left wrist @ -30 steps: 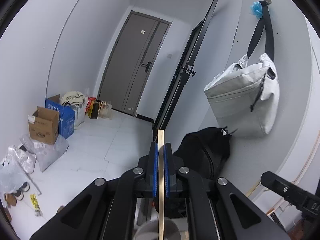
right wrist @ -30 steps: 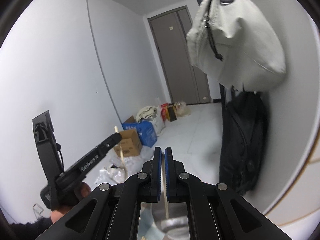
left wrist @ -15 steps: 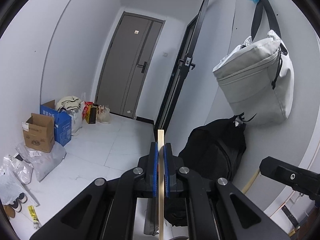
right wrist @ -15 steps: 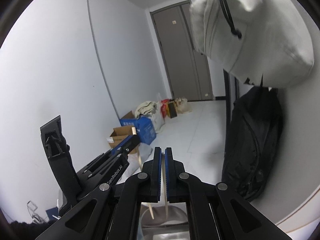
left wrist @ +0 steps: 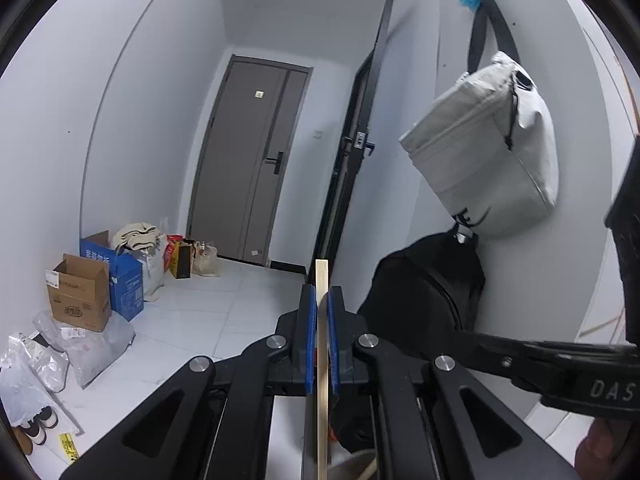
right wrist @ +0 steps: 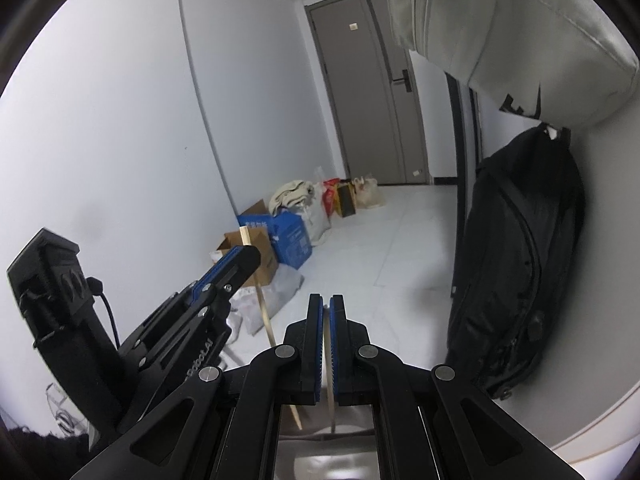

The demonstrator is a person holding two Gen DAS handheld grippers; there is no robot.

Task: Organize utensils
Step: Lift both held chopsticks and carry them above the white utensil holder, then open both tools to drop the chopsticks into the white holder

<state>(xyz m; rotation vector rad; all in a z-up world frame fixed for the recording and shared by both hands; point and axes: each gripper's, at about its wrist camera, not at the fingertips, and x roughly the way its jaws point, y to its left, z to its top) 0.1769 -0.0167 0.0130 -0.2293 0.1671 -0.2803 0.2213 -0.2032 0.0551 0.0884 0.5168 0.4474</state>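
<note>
My left gripper (left wrist: 322,300) is shut on a pale wooden chopstick (left wrist: 322,280) that stands upright between its blue pads. From the right wrist view the same left gripper (right wrist: 246,254) shows at the left, its chopstick (right wrist: 266,314) slanting down towards a grey holder (right wrist: 320,456) at the bottom edge. My right gripper (right wrist: 326,302) is shut on a second thin pale chopstick (right wrist: 331,408), whose lower end reaches the holder's rim. In the left wrist view the holder's rim (left wrist: 354,460) peeks out at the bottom, with another stick end (left wrist: 372,469) beside it. The holder's inside is hidden.
A black backpack (right wrist: 516,248) leans on the right wall under a hanging grey bag (left wrist: 488,160). Cardboard boxes (left wrist: 80,296) and plastic bags (left wrist: 68,352) line the left wall of the white tiled floor (right wrist: 400,248). A grey door (left wrist: 256,168) closes the far end.
Both grippers have sunk, each still shut on its chopstick. In the right wrist view the left gripper has come closer, and its chopstick's lower end now reaches down to the holder.
</note>
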